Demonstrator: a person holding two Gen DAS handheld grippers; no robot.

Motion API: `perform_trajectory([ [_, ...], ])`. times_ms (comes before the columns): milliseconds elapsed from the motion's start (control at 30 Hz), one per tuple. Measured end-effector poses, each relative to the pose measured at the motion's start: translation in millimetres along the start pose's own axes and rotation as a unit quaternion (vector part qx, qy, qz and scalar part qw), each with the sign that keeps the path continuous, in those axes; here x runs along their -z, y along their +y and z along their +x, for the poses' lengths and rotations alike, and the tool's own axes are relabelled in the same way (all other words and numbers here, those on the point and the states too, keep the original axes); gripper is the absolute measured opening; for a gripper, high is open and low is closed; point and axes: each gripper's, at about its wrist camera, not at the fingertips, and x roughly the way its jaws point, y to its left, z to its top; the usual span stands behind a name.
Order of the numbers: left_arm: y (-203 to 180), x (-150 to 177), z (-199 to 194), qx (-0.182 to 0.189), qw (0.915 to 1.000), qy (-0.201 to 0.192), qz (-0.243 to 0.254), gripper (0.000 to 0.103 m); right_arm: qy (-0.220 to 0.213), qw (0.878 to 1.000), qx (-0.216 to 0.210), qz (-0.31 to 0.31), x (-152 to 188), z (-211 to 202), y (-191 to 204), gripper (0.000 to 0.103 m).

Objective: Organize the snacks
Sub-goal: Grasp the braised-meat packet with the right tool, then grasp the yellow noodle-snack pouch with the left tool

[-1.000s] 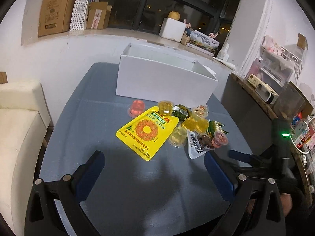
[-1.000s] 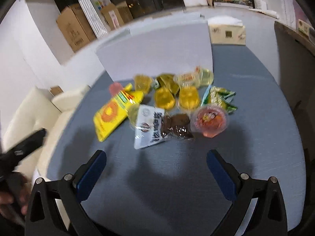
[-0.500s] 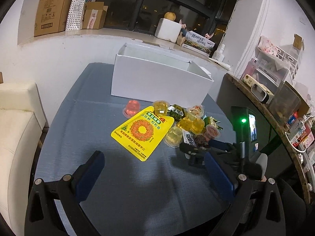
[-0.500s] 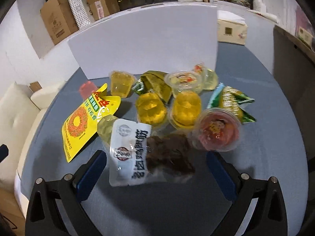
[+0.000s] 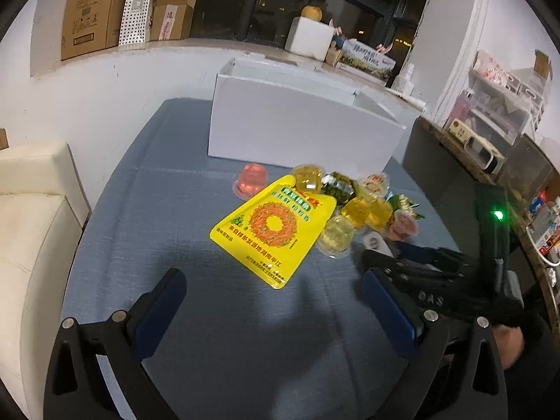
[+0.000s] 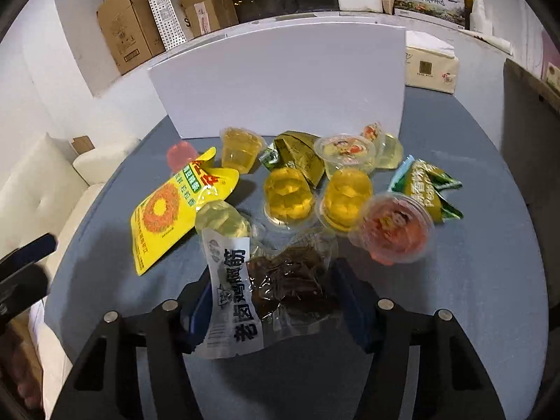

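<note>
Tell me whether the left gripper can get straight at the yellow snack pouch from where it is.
Probably yes. The left gripper is open and empty, and bare blue tablecloth lies between it and the yellow snack pouch. The right gripper works off to one side.

- Left gripper [image 5: 274, 309] hovers with its jaws spread wide, nothing between them.
- Right gripper [image 6: 276, 301] has its fingers closed in, apparently pinching something.
</note>
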Motion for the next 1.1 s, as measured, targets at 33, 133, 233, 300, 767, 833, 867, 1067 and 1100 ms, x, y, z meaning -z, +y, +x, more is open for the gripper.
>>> perform_trajectory([
  [33, -0.3, 0.0, 2.4, 0.0, 1.0, 0.002, 0.0, 0.103, -0.004, 1.0, 0.003, -0.01, 3.5, -1.1, 0.1, 0.067],
  [133, -2.3, 1.0, 5.8, 0.002, 1.0, 0.004, 0.002, 0.103, -0.017, 1.0, -0.023, 0.012, 10.0, -15.5, -6.3, 0.067],
  [233, -5.8, 0.1, 13.3, -0.002, 0.9998, 0.009, 0.016, 0.103, -0.035, 0.999, -0.024, 0.011, 11.7, -32.7, -9.2, 0.067],
  [300, -8.1, -2.2, 23.5, -0.002, 0.9992, 0.015, 0.036, 0.103, -0.046, 0.998, -0.029, 0.013, 11.2, -45.2, -10.9, 0.067],
  [767, -17.5, -43.5, 124.6, -0.004, 0.9804, 0.092, 0.174, 0.103, -0.077, 0.996, -0.039, 0.024, 13.8, -89.8, -20.5, 0.067],
  [833, -20.2, -47.6, 129.7, 0.004, 0.9787, 0.096, 0.182, 0.103, -0.076, 0.996, -0.04, 0.03, 14.3, -89.9, -22.9, 0.067],
  [867, -21.9, -48.7, 131.4, 0.005, 0.9779, 0.096, 0.186, 0.103, -0.076, 0.996, -0.041, 0.032, 14.2, -89.5, -24.1, 0.067],
  [1067, -33.0, -49.5, 124.4, 0.015, 0.9779, 0.085, 0.19, 0.076, -0.078, 0.995, -0.044, 0.032, 13.4, -89.8, -22.0, 0.067],
  [1100, -34.2, -47.9, 120.7, 0.017, 0.978, 0.084, 0.19, 0.067, -0.078, 0.995, -0.045, 0.032, 13.1, -89.8, -22.0, 0.067],
])
